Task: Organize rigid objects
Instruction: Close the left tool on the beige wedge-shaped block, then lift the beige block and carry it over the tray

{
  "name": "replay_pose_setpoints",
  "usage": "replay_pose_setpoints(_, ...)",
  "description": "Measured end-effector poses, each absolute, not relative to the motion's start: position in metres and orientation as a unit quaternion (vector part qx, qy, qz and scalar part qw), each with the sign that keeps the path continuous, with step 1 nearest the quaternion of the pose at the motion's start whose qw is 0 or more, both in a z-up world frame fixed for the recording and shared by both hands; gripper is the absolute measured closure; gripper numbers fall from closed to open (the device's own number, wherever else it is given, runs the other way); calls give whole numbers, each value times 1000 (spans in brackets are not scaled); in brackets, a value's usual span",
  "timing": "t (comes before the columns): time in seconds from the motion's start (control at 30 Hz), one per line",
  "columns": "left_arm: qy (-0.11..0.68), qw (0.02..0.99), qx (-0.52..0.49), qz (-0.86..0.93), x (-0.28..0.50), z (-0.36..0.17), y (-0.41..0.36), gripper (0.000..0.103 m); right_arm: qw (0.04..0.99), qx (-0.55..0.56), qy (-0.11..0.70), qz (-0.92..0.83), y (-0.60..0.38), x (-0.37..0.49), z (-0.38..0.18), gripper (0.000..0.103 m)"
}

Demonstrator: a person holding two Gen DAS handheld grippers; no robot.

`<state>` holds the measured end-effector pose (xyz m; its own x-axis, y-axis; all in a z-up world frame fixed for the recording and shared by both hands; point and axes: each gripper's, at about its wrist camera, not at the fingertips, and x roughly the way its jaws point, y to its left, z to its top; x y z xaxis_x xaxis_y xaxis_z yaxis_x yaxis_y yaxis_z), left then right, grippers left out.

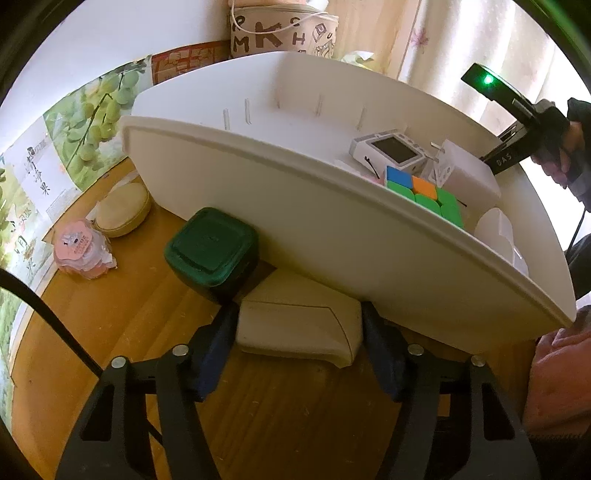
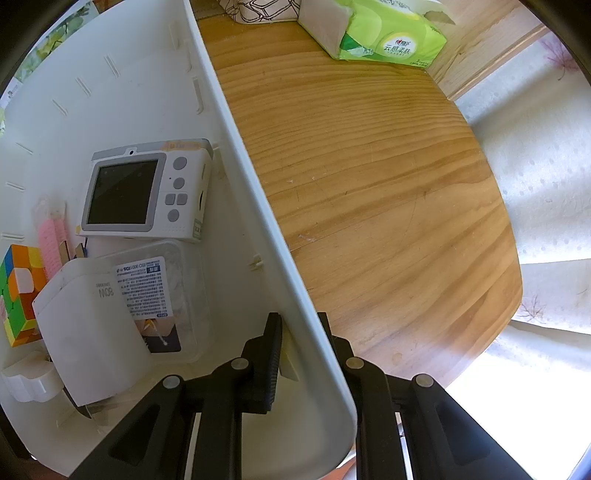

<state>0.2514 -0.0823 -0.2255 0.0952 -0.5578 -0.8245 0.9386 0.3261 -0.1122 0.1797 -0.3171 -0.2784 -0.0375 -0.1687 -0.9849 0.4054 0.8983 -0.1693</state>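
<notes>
A white plastic bin stands on the wooden table and holds a white camera, a colour cube, a white charger block and a clear plastic box. My left gripper is shut on a cream rectangular case just in front of the bin's near wall, beside a dark green box. My right gripper is shut on the bin's side wall, one finger inside and one outside.
A cream oval pouch and a pink packet lie on the table at the left. A lettered bag stands behind the bin. A green tissue pack lies at the far side of the table.
</notes>
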Motion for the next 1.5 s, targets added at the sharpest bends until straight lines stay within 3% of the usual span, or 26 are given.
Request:
replay_pose_setpoints(0.9, 457, 727, 178, -480, 241, -224, -49, 37, 688, 79, 691, -208, -314, 181, -277, 85)
replay_pose_setpoints(1.5, 500, 801, 6, -329, 214, -205, 0, 37, 708, 71, 685, -156, -317, 172, -271, 85)
